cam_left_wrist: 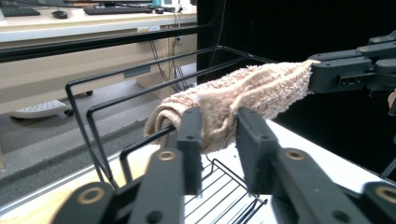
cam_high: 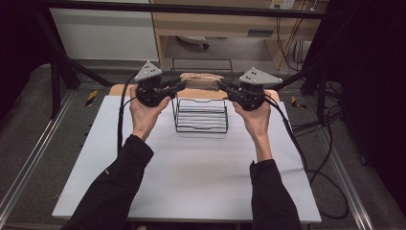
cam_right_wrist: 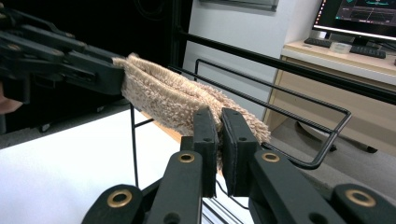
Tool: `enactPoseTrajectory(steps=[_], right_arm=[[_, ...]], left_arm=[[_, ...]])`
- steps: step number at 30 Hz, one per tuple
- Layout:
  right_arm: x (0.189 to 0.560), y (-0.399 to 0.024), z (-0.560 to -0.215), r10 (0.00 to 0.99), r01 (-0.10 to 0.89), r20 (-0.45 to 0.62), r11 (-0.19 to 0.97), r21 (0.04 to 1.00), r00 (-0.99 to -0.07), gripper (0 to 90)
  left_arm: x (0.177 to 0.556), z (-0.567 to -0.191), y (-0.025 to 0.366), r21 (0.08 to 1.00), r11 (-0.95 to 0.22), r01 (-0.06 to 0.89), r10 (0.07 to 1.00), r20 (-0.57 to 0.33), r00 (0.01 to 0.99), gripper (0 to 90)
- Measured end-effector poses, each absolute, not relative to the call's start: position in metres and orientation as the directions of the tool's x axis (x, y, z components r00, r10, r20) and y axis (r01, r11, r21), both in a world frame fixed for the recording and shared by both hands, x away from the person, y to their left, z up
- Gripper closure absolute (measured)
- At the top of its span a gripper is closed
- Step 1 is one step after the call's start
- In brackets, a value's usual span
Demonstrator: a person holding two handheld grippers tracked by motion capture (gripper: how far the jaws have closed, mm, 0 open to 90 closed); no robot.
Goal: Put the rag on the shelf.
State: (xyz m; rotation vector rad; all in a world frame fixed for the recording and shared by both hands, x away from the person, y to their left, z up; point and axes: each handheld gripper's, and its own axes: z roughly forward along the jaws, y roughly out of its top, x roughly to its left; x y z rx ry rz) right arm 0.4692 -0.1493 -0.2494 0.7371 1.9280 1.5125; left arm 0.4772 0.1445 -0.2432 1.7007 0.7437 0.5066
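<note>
A folded beige towel [cam_high: 201, 80] lies along the far top rail of a black wire rack [cam_high: 200, 116] on the white desk [cam_high: 191, 167]. The right hand-held gripper [cam_high: 223, 86] clenches its right end; the left hand-held gripper [cam_high: 180, 85] stands released around its left end.

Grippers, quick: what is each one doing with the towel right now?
Left gripper: jaws apart, pads off the towel, which lies between them over the wire rack.
Right gripper: shut on the towel's other end.
</note>
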Motion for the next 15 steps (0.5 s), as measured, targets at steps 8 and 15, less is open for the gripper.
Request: enactPoseTrajectory(steps=[8, 15], right_arm=[[0.469, -0.150, -0.253, 0.720, 0.074, -0.103, 0.210, 0.975, -0.686, 85.3], [0.468, -0.150, -0.254, 0.716, 0.072, -0.107, 0.215, 0.974, -0.690, 85.3]], left_arm=[[0.480, -0.219, 0.152, 0.969, -0.117, 0.216, 0.717, -0.068, 0.693, 61.2], [0.493, -0.208, 0.139, 0.957, -0.151, 0.249, 0.720, -0.066, 0.690, 75.5]])
